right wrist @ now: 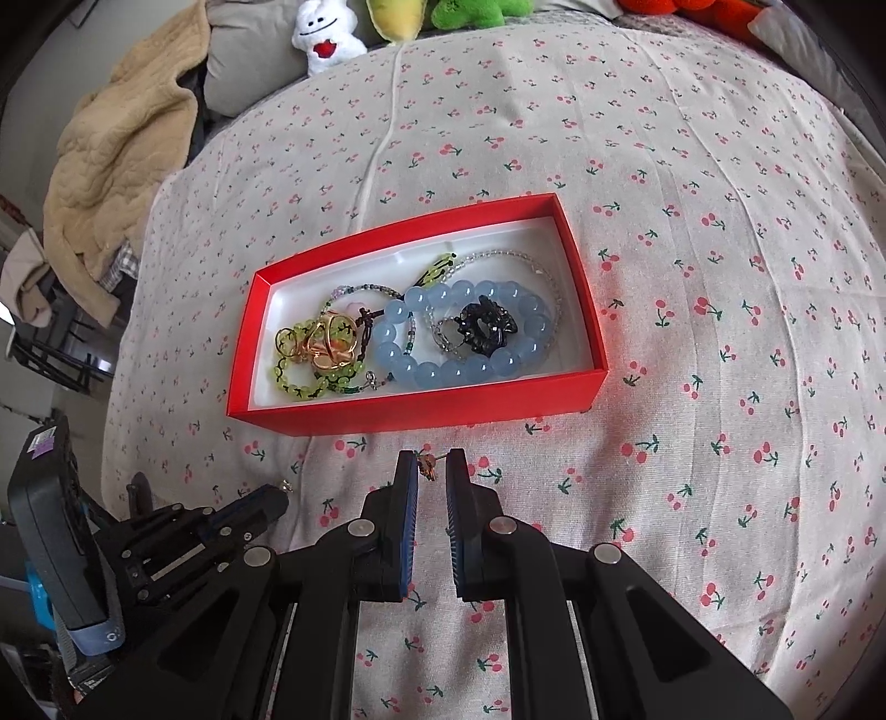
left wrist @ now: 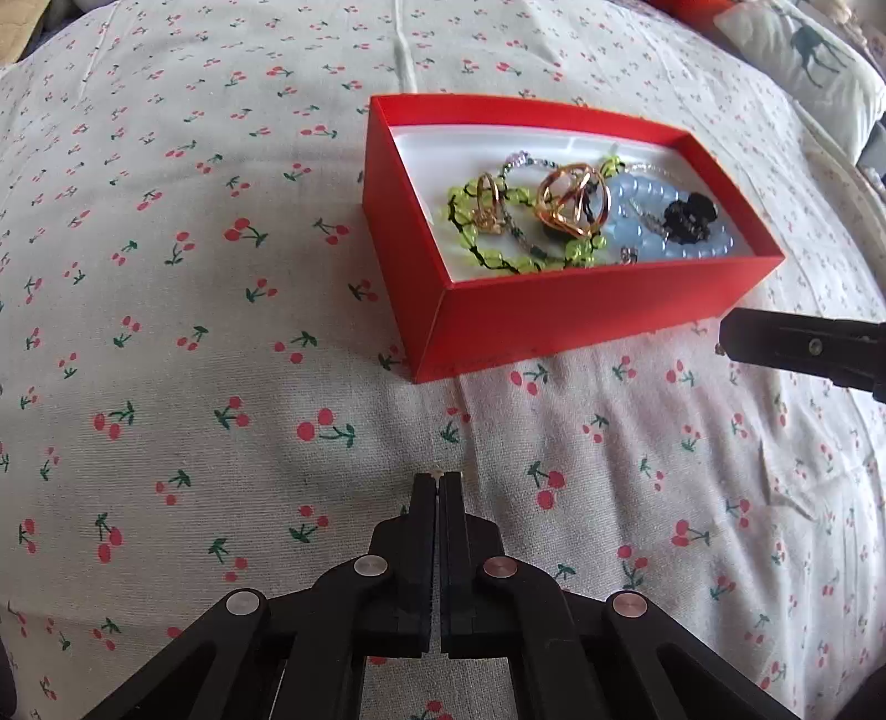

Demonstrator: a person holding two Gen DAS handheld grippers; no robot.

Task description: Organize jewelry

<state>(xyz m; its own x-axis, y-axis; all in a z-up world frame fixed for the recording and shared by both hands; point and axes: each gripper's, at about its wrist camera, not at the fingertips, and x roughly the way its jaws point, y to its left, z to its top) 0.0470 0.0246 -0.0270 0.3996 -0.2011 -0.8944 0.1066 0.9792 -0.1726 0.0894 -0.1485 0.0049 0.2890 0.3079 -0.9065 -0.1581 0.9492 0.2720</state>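
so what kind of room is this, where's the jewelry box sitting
Most likely a bedroom: the red box sits on a cherry-print sheet spread like bedding, with plush toys lined up along the far edge and a beige quilted blanket heaped beside it.

A red box [left wrist: 554, 310] sits open on a cherry-print bedspread [left wrist: 194, 277], holding a green bead bracelet [left wrist: 487, 257], gold wire rings [left wrist: 573, 202], a pale blue bead bracelet [left wrist: 653, 194] and a black ornament [left wrist: 689, 219]. Near the camera, the left gripper [left wrist: 440, 479] is pressed closed, something tiny at its tips. The right gripper [left wrist: 725, 338] reaches in from the right, just beside the box's near wall
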